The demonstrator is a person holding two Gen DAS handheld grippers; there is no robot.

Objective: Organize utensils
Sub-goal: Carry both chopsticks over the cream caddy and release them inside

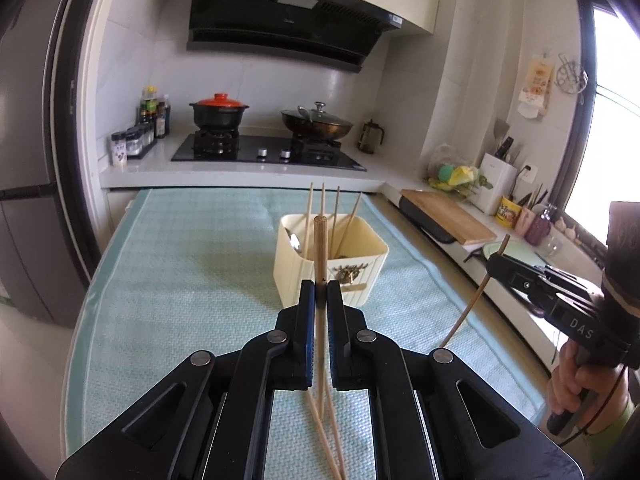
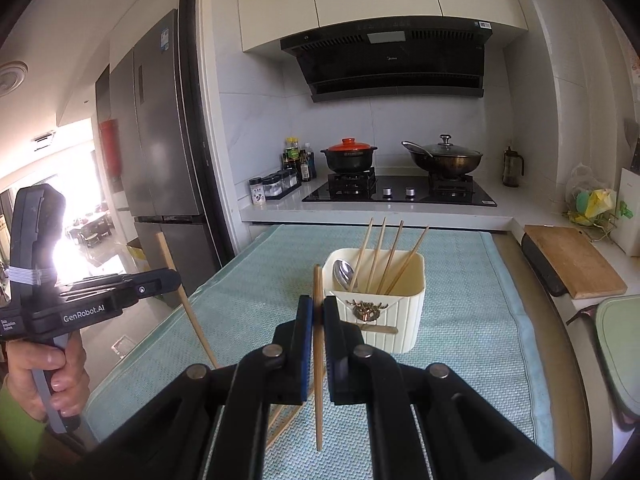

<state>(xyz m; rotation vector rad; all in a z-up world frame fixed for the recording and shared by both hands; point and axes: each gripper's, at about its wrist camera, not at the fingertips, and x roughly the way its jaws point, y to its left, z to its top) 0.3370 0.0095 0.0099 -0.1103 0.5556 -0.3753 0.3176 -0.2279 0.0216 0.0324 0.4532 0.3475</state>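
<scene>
Both pairs of jaws are clamped narrow, each on one wooden stick: the left gripper (image 1: 321, 284) holds a chopstick (image 1: 320, 248) upright, and the right gripper (image 2: 318, 312) pinches its own chopstick (image 2: 318, 360) near-vertical, tip hanging below. The cream utensil holder (image 2: 394, 320) stands straight ahead on the teal mat (image 2: 248, 308) covering the bench, already bearing four chopsticks and a spoon (image 2: 344, 274). Both sticks' long axes roughly match the holder's opening; neither hand looks clearly nearer, and two loose chopsticks (image 1: 326, 432) lie below.
</scene>
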